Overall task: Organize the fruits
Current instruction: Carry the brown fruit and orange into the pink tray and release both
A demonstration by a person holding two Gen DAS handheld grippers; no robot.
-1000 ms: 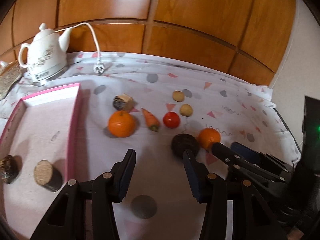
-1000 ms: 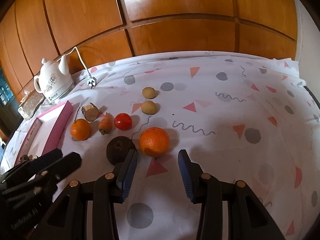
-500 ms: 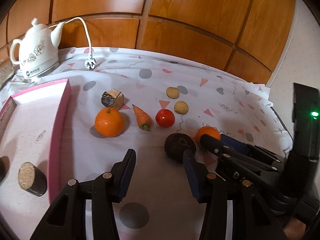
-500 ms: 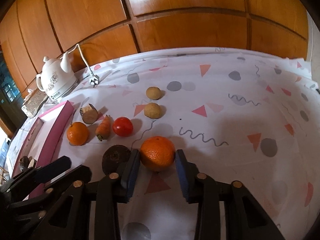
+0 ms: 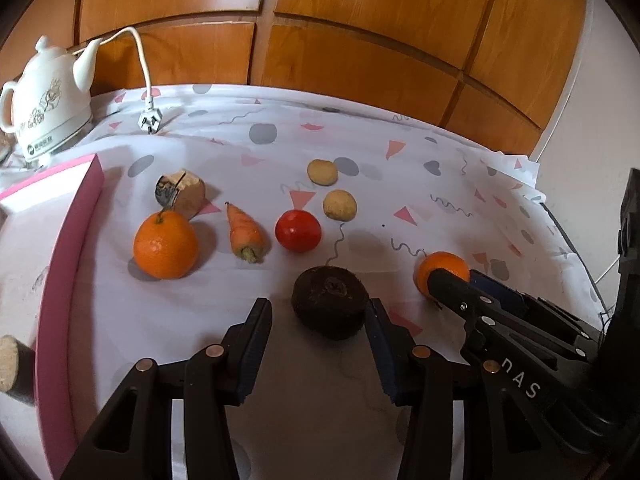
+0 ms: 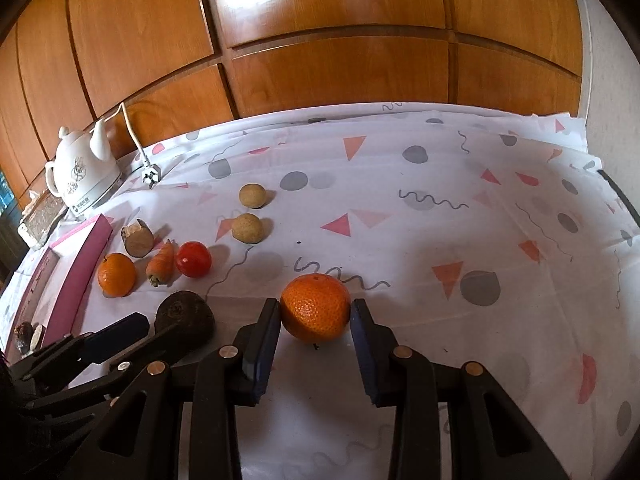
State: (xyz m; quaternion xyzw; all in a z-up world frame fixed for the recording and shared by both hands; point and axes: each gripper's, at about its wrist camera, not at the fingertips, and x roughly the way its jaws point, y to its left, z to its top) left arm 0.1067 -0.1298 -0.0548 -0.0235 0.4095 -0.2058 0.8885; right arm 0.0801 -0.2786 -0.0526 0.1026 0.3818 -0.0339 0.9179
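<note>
Fruits and vegetables scattered on a patterned tablecloth (image 5: pixel 400 184). From the left wrist: left gripper (image 5: pixel 318 316) spread, dark round fruit (image 5: pixel 329 307) just ahead between the fingertips, right pad beside it, left pad apart; second orange (image 5: pixel 165 245), carrot (image 5: pixel 246 232) and tomato (image 5: pixel 298 230) in a row beyond; pink tray (image 5: pixel 64 264) at left; white kettle (image 5: pixel 44 100) at far left. From the right wrist: right gripper (image 6: pixel 315 312) pinching the near orange (image 6: pixel 315 306), both pads against its sides, orange on the cloth; two potatoes (image 6: pixel 248 227) farther back.
</note>
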